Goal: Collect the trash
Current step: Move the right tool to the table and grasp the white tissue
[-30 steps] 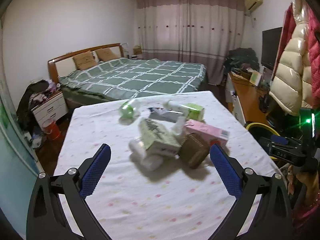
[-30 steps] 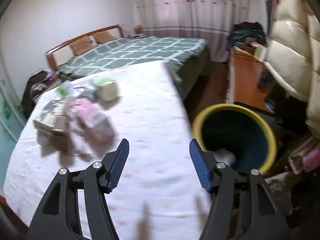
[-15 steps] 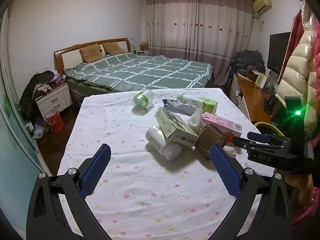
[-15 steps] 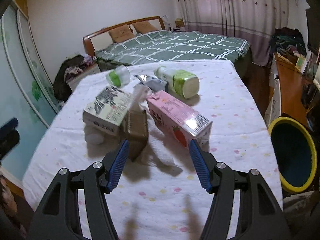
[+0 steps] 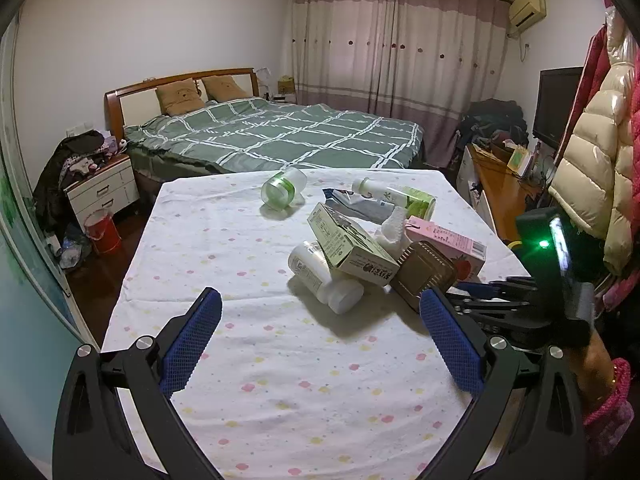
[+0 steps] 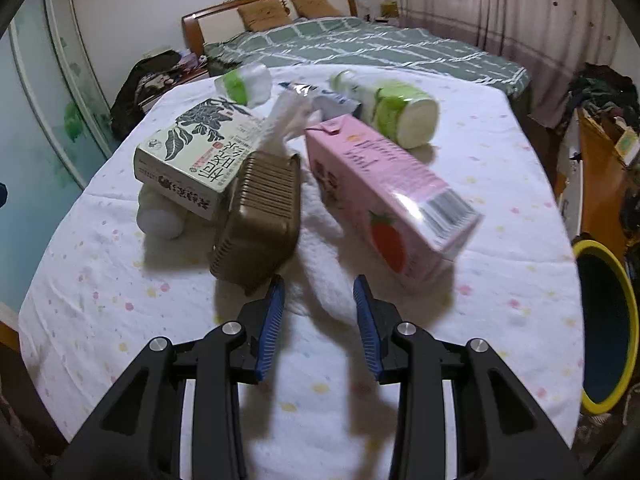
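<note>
Two narrowing fingers of the right gripper [image 6: 319, 292], grasping nothing, point between brown tray [image 6: 258, 216] and pink carton [image 6: 384, 188] just ahead, carton running lengthwise away.

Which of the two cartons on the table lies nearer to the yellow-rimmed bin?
The pink carton, printed with a strawberry; the green-and-white carton lies on the far side of the pile from the bin.

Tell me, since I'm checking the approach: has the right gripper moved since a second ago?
Yes. The right gripper swung from the yellow-rimmed bin toward the trash pile, between brown ribbed tray and pink strawberry carton; its empty jaws have just been closing.
</note>
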The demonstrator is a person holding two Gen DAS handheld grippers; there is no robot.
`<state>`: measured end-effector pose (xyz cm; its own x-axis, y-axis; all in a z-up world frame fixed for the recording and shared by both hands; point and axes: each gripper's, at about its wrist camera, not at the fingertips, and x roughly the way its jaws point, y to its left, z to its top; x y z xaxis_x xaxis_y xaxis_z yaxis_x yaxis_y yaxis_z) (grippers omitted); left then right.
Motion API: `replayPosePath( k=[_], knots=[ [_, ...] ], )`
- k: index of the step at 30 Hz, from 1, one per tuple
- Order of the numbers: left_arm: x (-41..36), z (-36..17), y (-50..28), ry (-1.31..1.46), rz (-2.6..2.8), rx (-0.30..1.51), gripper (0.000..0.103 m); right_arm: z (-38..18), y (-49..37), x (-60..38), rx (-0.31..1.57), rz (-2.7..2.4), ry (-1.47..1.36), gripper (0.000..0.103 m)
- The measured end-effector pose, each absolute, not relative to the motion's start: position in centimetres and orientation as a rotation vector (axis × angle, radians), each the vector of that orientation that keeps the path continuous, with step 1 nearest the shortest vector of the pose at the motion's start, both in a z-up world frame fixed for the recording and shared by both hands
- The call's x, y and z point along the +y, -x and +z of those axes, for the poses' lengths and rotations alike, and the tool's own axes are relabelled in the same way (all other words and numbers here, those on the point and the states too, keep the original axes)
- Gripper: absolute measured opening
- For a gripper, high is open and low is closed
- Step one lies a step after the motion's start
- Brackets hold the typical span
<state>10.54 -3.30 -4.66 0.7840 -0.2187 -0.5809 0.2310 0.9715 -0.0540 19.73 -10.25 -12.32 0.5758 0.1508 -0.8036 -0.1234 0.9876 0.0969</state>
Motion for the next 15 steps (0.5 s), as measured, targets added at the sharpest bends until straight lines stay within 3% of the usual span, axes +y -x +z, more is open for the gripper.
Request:
replayPosePath(
  k=[1,3,4,15],
  knots=[
    [-3.3,-4.7,-10.6,-0.018,-0.244,0.625,0.098,-12.5,-19.9,-10.1,0.951,0.171,-0.034,0.034],
    [-3.4,-4.8,-10.6,-0.018,-0.246,0.626,0.098,-12.7,-20.3,-9.9,0.954,0.168,-0.02,0.011],
    [-3.4,-4.8,-10.6,-0.018,-0.247,0.628,0.098,-12.6,-20.3,-9.9,0.957,0.171,-0.024,0.005],
    [-3.8,-5.3,-10.8,-0.004,-0.26,0.641,0.098,-4.8,-17.8,-11.8,0.772,0.216,-0.093,0.003]
  ],
)
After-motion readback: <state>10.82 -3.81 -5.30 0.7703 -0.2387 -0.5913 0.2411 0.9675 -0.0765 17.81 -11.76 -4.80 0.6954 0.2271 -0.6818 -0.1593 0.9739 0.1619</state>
